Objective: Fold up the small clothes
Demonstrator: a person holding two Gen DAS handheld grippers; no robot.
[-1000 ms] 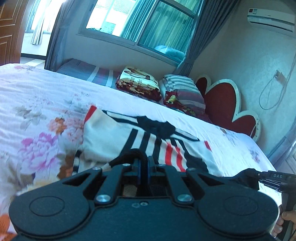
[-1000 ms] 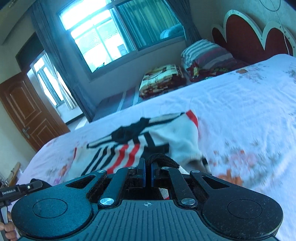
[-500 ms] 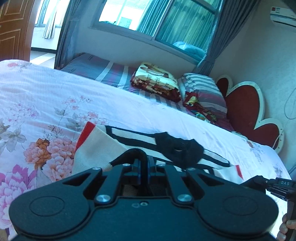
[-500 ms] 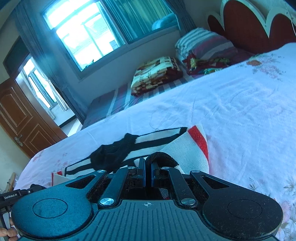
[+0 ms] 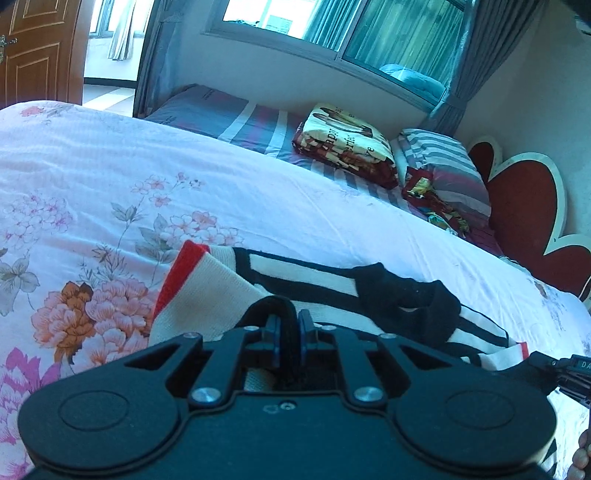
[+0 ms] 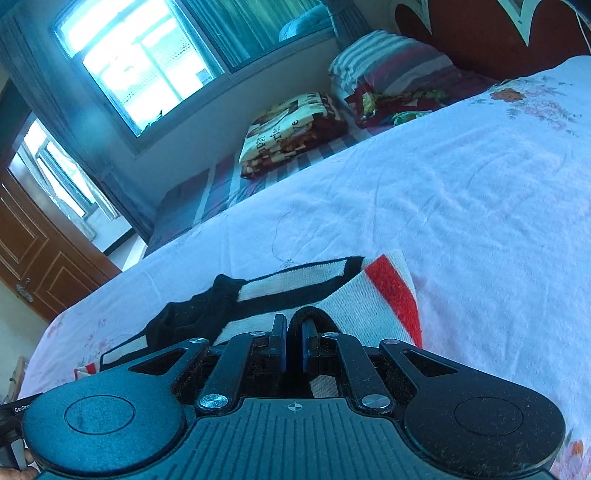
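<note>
Now sweater (image 5: pixel 207 291) hem between both jaws

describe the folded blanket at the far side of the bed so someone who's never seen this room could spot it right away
Look under the big window, along the grey striped bedding beyond the pink floral bedspread. The folded blanket lies there, just beside the striped pillow by the red headboard. Unlike the pillow, it has a cream top with printed lettering and dark red edges.

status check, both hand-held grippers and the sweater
Left hand-held gripper opening, black hem between its pads. Right hand-held gripper shut on striped sweater. Sweater folded on floral bedsheet. Nothing in the way.
</note>
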